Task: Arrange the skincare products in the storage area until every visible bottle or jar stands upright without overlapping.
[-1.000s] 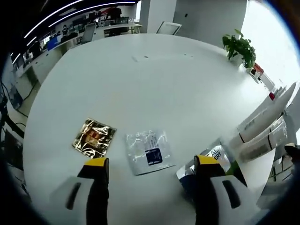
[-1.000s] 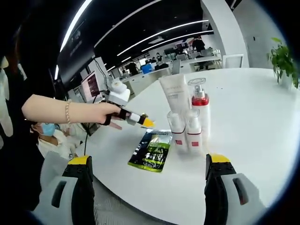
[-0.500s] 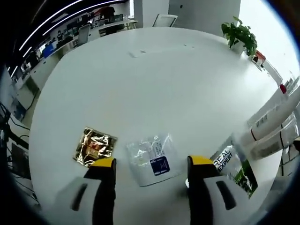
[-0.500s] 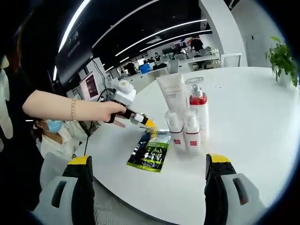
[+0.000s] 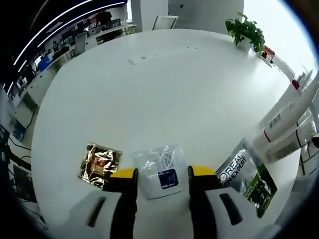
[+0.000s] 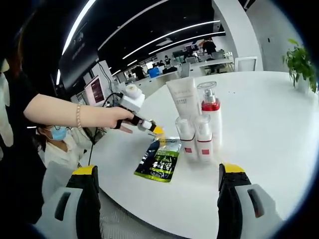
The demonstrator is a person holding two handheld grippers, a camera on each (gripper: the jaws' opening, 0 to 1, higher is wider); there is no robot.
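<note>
Two changes over the last second, both at the left gripper (image 5: 157, 173): it has come down onto the clear silvery sachet with the dark blue label (image 5: 159, 167), and its jaws have narrowed from wide apart to a slim gap that brackets the sachet's lower edge. Whether the pads already pinch the foil I cannot tell. My judgement: a pick of this flat packet is under way, so sorting is at an early stage.

Right gripper (image 6: 158, 175) hangs wide open and holds nothing, well short of the goods.

Big round white table (image 5: 164, 84) bears everything. At its edge the upright group stands close together: a tall white tube (image 6: 183, 103), a white pump bottle with a red collar (image 6: 211, 110), and two small white bottles with red bands (image 6: 197, 138) in front. Flat on the surface lie a dark green-and-black sachet (image 6: 160, 161), just beside the bottles, and a crumpled gold foil packet (image 5: 99, 160) left of the silvery one.

Room: open-plan office, ceiling light strips, desks behind, a potted green plant (image 5: 245, 31) at the far rim of the table.
</note>
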